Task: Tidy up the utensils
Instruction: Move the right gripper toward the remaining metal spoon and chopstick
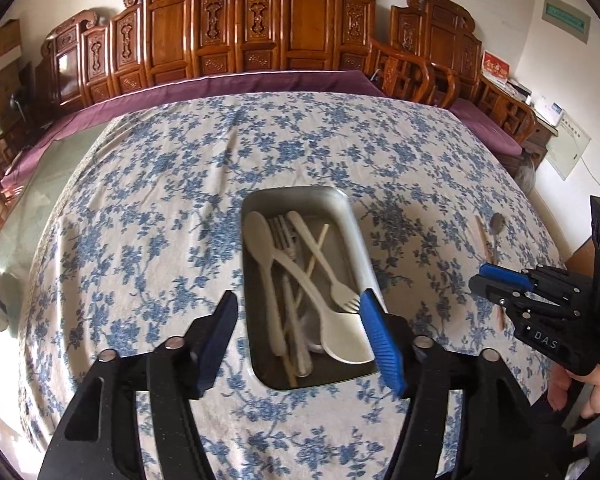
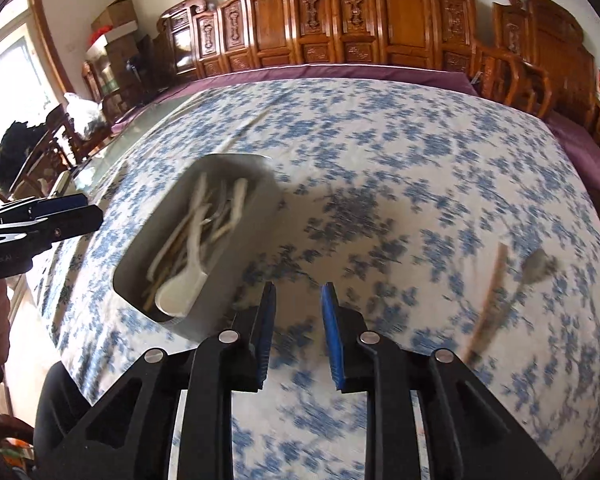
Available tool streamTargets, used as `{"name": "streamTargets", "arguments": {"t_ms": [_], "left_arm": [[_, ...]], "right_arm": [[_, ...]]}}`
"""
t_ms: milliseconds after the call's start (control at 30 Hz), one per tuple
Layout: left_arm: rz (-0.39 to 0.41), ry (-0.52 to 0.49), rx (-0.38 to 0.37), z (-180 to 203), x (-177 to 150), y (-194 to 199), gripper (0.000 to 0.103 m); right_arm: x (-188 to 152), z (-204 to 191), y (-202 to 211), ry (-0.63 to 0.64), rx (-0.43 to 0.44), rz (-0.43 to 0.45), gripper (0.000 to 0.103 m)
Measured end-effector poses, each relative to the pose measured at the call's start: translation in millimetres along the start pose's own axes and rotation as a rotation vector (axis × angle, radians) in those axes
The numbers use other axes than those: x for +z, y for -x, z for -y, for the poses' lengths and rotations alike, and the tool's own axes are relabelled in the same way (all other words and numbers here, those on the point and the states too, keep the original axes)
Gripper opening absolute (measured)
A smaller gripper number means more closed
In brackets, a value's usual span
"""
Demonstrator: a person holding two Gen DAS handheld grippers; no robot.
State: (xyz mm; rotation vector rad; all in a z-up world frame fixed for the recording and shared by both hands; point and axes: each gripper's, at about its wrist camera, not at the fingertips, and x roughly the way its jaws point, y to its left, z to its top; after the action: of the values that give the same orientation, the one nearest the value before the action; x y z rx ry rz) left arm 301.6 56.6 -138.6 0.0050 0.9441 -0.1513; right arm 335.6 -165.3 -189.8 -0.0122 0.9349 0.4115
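2 utensils [image 2: 500,292], blurred, are seen on the table [image 1: 140,200], apart from the metal tray [image 1: 356,240] where the rest is collected. Left tongs [image 1: 300,320] and right tongs [image 2: 298,308] are held open and empty. Next, the right tongs are probably to be lowered over one.

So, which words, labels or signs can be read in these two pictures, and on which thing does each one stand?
"DAS": on the black body of the right tool.
Pale lettering on the left tool body: too blurred to read.
Red plaque with gold characters beside the wooden furniture: too small to read.
Green wall sign: too small to read.
White wall chart: unreadable.
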Motion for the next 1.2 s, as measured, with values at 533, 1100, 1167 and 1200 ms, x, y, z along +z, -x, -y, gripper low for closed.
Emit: {"name": "streamTargets", "arguments": {"t_ms": [533, 1100, 1167, 1200], "left_arm": [[-0.085, -0.059, -0.067, 81, 1, -51, 0.063], [-0.136, -0.066, -0.083, 125, 2, -97, 0.063], [-0.137, -0.061, -0.088, 127, 2, -101, 0.076], [-0.130, -0.058, -0.092, 128, 2, -102, 0.085]], "right_arm": [[-35, 146, 1, -0.158, -0.181, -0.038, 0.030], [2, 228, -44, -0.256, -0.199, -0.029, 0.038], [8, 233, -50, -0.259, -0.198, -0.028, 0.038], [9, 233, -53, -0.253, -0.200, -0.031, 0.038]]}}
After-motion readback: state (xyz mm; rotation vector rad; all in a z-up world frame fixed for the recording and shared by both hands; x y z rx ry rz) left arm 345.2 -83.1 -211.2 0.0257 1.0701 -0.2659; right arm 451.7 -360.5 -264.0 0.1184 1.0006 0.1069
